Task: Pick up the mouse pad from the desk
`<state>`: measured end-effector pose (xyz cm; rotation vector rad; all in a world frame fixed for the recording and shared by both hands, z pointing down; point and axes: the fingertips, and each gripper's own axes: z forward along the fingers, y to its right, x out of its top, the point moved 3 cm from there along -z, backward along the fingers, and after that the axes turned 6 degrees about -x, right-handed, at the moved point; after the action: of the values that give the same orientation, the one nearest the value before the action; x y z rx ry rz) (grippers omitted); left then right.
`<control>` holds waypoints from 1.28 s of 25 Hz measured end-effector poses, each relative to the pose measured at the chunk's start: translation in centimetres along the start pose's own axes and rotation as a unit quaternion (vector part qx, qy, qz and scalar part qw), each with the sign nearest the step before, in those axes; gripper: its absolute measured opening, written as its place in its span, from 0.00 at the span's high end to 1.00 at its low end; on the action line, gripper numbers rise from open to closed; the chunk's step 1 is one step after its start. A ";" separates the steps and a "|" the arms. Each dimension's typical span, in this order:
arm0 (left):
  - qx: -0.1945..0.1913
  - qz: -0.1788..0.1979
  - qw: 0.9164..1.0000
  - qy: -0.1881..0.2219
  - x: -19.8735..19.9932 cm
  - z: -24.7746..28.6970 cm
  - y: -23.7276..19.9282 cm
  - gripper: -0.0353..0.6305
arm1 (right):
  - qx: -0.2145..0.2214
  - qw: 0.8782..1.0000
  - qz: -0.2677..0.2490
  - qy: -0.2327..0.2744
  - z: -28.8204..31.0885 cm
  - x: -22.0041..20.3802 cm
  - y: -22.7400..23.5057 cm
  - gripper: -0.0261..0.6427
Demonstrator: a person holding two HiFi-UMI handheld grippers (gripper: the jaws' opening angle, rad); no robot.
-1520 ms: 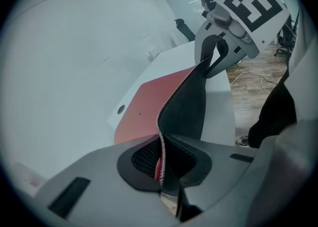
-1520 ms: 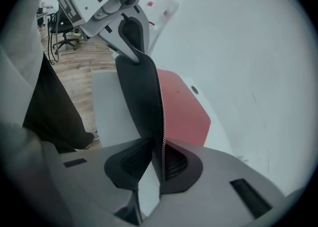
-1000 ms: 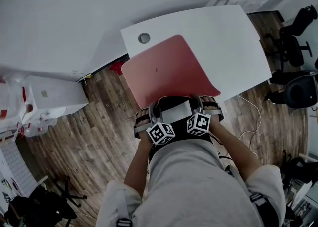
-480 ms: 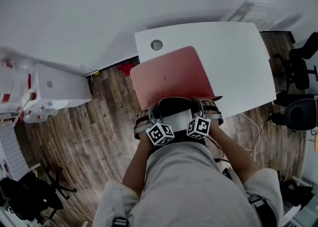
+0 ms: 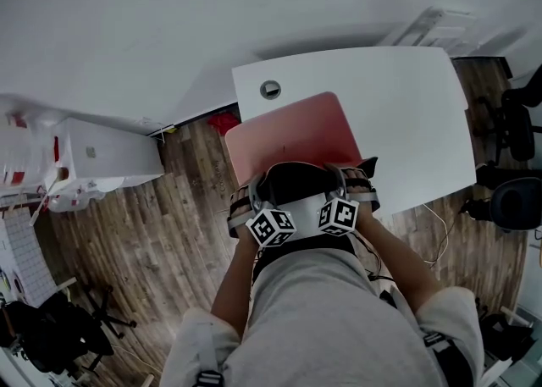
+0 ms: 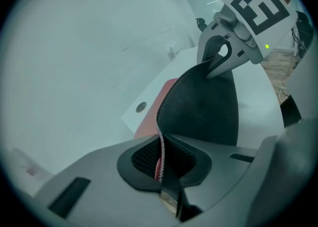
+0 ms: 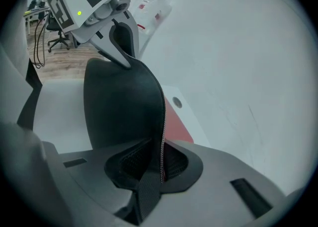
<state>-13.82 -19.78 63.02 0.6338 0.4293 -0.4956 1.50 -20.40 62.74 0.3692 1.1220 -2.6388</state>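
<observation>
Far left: white cabinet on the wood floor, well apart from the desk.

Left tongs: clenched on the near edge of the pad. The stitched edge runs straight into the jaw gap and the pads press on it from both sides. The marker cube sits just in front of the person's torso, left of centre.

Pad: pink top, black underside. The near edge is raised off the desk and bowed into an arch between the two tongs, black side facing the head camera. The pink face slopes away over the desk's near-left part. Its left corner overhangs the desk edge, above the floor. Can't tell whether the far edge touches the desktop. A round grommet hole in the desk sits just beyond the pad's far-left corner, uncovered.

Right tongs: likewise clenched on the same near edge, fabric pinched in the jaw gap. Each gripper view shows the other tongs biting the opposite end of the arch. The two tongs are close together, side by side, both tilted downward.

Right of the pad: bare white desktop. Beyond the desk's right edge are black office chairs on the floor. A white cable loops near the front-right corner.
</observation>
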 end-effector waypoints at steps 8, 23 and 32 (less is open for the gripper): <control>0.034 -0.021 0.999 0.002 1.2 0.7 -4.2 0.90 | -0.023 1.000 0.002 0.015 1.7 2.0 4.0 0.86; 0.092 -0.088 0.992 0.023 3.5 -1.5 -10.6 0.90 | -0.058 0.997 0.004 0.046 2.2 6.5 9.8 0.86; 0.117 -0.130 0.983 0.064 5.0 -3.5 -12.8 0.90 | -0.077 0.995 0.022 0.064 0.7 8.0 12.7 0.86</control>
<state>-17.69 -27.96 52.11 0.8435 0.5841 -0.7638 -2.00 -30.44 52.18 0.5298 1.3326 -2.5007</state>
